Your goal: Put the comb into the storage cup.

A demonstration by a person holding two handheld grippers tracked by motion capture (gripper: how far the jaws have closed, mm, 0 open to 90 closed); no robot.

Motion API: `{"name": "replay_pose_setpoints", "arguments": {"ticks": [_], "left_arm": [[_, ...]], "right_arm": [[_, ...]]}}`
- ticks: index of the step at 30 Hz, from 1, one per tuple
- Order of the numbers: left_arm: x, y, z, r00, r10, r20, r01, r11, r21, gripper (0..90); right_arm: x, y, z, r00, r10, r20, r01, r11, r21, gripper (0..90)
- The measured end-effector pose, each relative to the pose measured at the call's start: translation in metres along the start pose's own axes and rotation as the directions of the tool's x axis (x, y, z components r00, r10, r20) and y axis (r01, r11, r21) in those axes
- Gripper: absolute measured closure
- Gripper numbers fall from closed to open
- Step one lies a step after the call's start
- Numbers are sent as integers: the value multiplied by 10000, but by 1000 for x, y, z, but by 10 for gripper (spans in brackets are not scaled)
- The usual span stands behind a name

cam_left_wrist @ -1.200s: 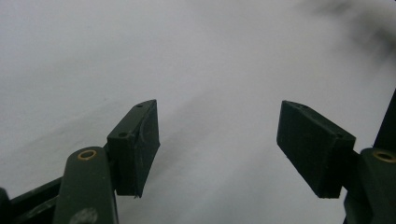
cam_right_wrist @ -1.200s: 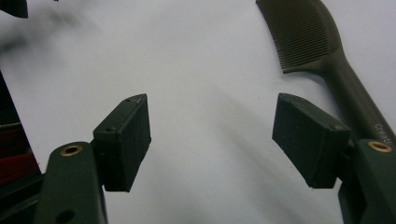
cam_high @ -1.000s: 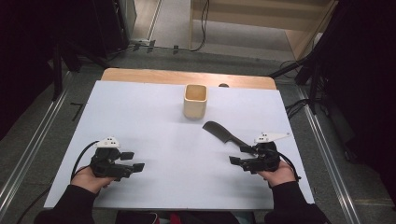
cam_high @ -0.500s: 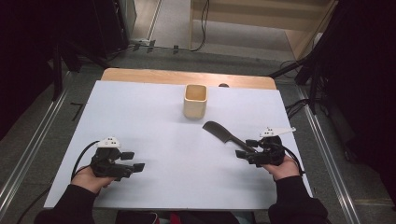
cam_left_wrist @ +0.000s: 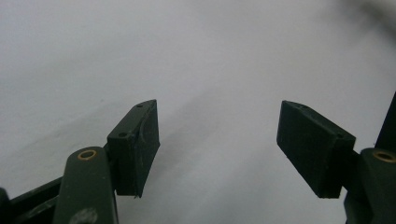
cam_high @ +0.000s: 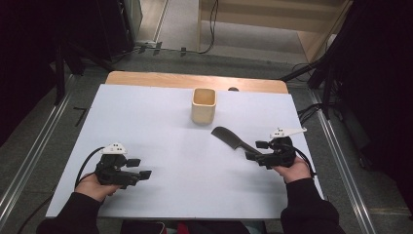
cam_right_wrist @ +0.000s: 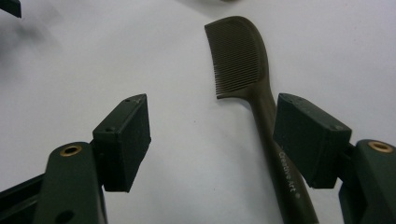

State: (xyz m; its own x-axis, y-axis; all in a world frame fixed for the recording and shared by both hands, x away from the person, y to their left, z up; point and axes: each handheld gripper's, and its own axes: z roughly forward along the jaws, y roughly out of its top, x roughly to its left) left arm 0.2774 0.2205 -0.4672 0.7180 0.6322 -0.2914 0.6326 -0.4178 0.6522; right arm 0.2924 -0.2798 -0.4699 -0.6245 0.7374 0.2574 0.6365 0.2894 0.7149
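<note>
A dark brown comb (cam_high: 234, 140) lies flat on the white table (cam_high: 160, 131), its toothed head toward the wooden cup (cam_high: 203, 105). My right gripper (cam_high: 254, 157) is open at the comb's handle end. In the right gripper view the comb (cam_right_wrist: 261, 98) runs up between the jaws, its handle close to the right pad (cam_right_wrist: 308, 135), and the right gripper (cam_right_wrist: 212, 109) holds nothing. My left gripper (cam_high: 140, 168) rests low at the front left, open, over bare table. The left gripper (cam_left_wrist: 217, 109) has nothing between its pads.
The square light-wood cup stands upright at the back centre, a little beyond the comb's head. A wooden strip (cam_high: 195, 79) edges the table's far side. Metal rails (cam_high: 34, 151) run along both sides on the floor, and cables (cam_high: 311, 109) lie off the right edge.
My right gripper has moved forward, away from the person, up to the comb's handle. The left gripper and the comb have stayed put.
</note>
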Motion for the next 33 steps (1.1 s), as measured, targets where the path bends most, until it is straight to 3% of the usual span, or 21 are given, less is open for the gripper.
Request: {"name": "replay_pose_setpoints", "arguments": {"ticks": [13,20,24,32,33], "left_arm": [[0,0,0,10000,-4,-8,4,10000,53,303],[0,0,1,10000,18,19,-18,10000,79,303],[1,0,1,10000,-7,9,7,10000,83,303],[1,0,0,10000,-15,-23,15,10000,44,303],[1,0,0,10000,-4,-6,4,10000,21,303]], "right_arm": [[-14,16,2,9991,-78,406,85,9998,-174,260],[-15,28,3,9958,-479,782,502,9984,-279,260],[-19,33,7,9972,-548,512,563,9980,-287,259],[-29,28,7,9987,-218,454,222,9997,-92,260],[-31,26,6,9993,8,384,-3,9999,-130,260]]}}
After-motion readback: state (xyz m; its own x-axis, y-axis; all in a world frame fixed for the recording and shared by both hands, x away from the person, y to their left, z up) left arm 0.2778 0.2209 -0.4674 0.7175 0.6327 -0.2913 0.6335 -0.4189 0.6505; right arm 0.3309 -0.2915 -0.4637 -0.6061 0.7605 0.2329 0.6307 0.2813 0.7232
